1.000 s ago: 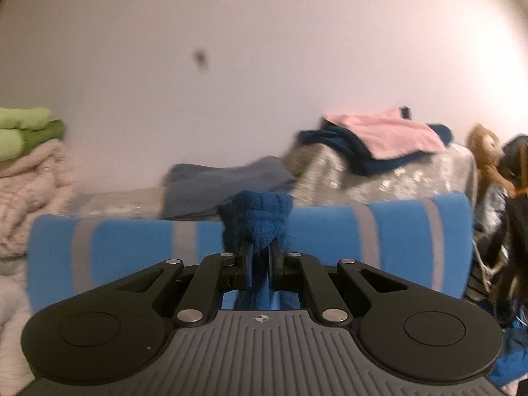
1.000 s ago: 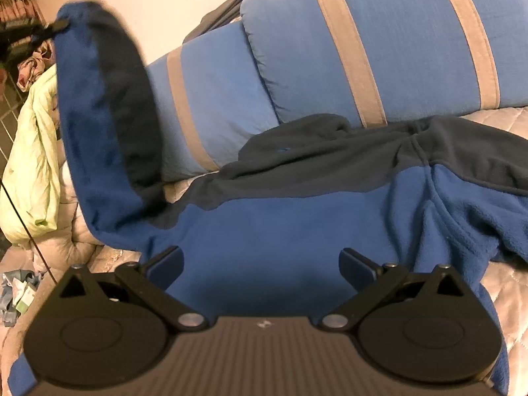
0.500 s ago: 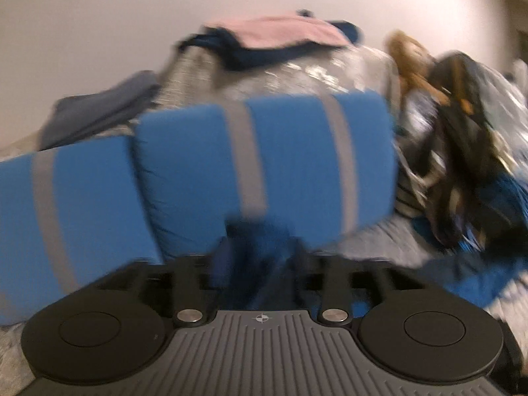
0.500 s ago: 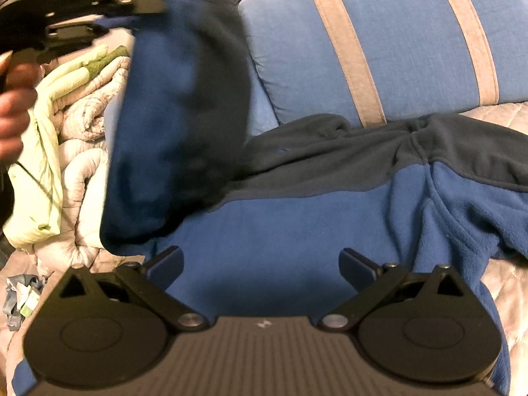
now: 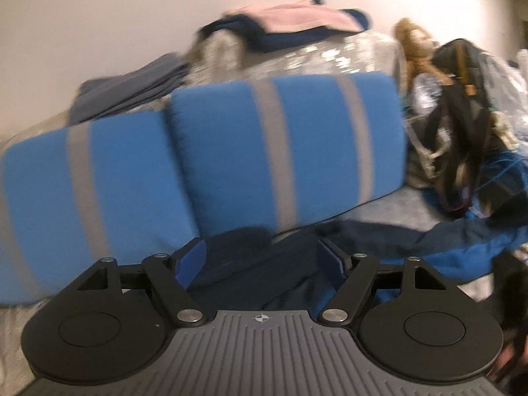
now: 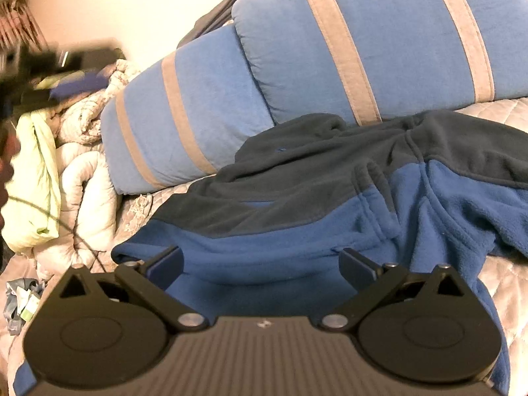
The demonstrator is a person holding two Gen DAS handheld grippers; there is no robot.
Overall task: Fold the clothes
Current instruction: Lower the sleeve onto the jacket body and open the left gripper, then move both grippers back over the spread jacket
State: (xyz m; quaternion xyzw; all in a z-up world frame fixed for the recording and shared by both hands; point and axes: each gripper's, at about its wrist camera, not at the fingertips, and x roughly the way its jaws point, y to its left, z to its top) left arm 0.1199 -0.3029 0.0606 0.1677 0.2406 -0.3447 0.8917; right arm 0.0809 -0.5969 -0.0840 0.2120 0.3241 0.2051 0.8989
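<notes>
On the left side, my left gripper [image 5: 262,260] stands wide open and empty above the dark upper part of the blue and dark grey fleece jacket [image 6: 297,231], which lies spread on the quilted bed cover [image 6: 501,283] in front of the blue pillows with grey stripes [image 6: 363,66]. My right gripper [image 6: 260,264] is also wide open, empty, over the blue body. I judge the fleece soft, thick and light, not slippery, so I would pinch a seam or the hem, where the cloth bunches less.
</notes>
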